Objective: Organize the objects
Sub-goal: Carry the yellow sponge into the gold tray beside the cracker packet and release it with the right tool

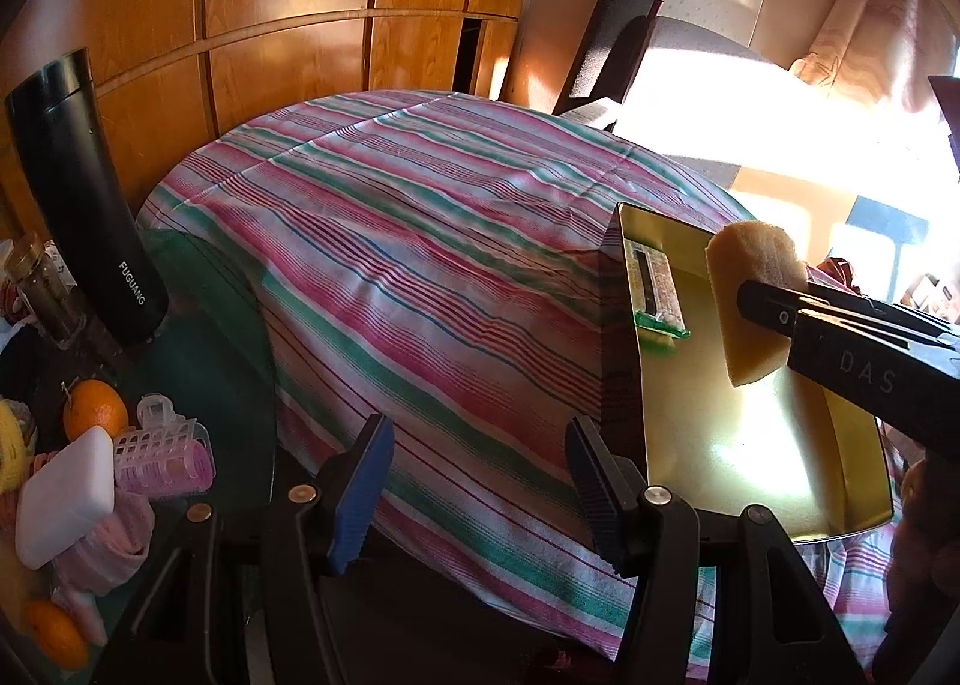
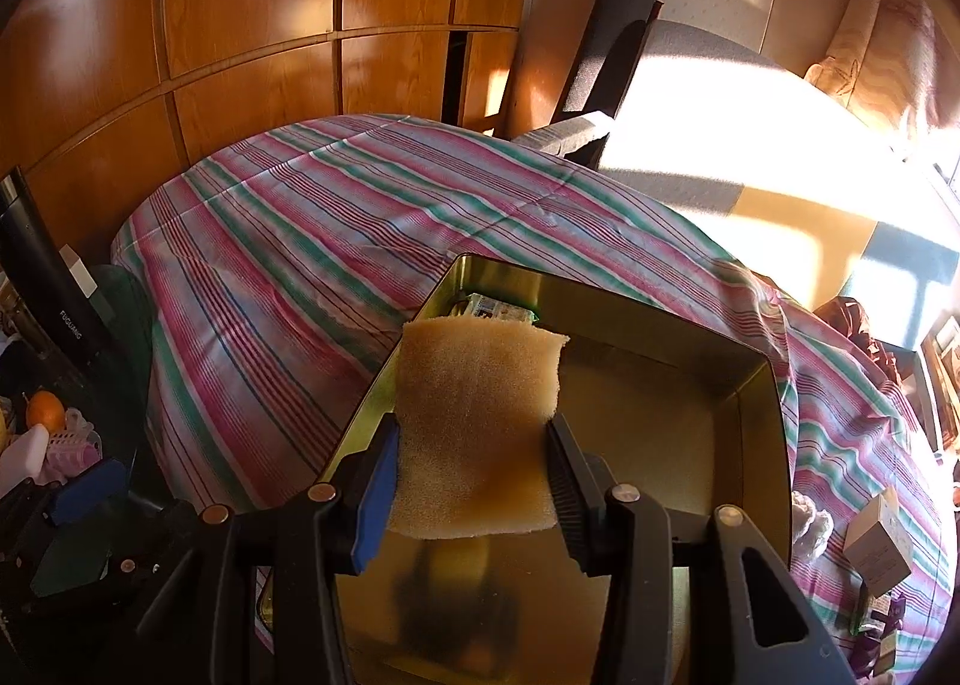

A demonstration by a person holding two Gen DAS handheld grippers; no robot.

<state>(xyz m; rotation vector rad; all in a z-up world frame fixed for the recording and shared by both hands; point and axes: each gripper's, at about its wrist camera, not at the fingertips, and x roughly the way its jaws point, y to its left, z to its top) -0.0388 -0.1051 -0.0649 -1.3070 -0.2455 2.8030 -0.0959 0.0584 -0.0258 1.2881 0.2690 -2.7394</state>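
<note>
In the right wrist view the right claw [image 2: 474,469] is nearest, and it is closed on the yellow rectangular foam sponge [image 2: 480,421]: the blue pad presses one side edge and the black ribbed pad the other, near the lower half of the piece. The sponge is held above the open gold-coloured rectangular metal tin [image 2: 774,445], over its near-left part, and does not touch the floor of the tin as far as I can judge. I think this sponge is very light, soft and rough on the surface, so it will not slip, but it bends easily; a hold on the two side edges near the middle, as now, seems good, and a gentle squeeze is enough. In the left wrist view the left claw [image 1: 480,487] stands half open with nothing between its pads, over the striped pink, green and white bed cover [image 1: 420,241]. At about 3 o'clock from it the same sponge hangs over the tin. Farther, toward 12 o'clock inside the tin, a small flat packet with green ends [image 1: 657,295] lies near the far wall. The metal tin is stiff and smooth, so things may slide in it.
</note>
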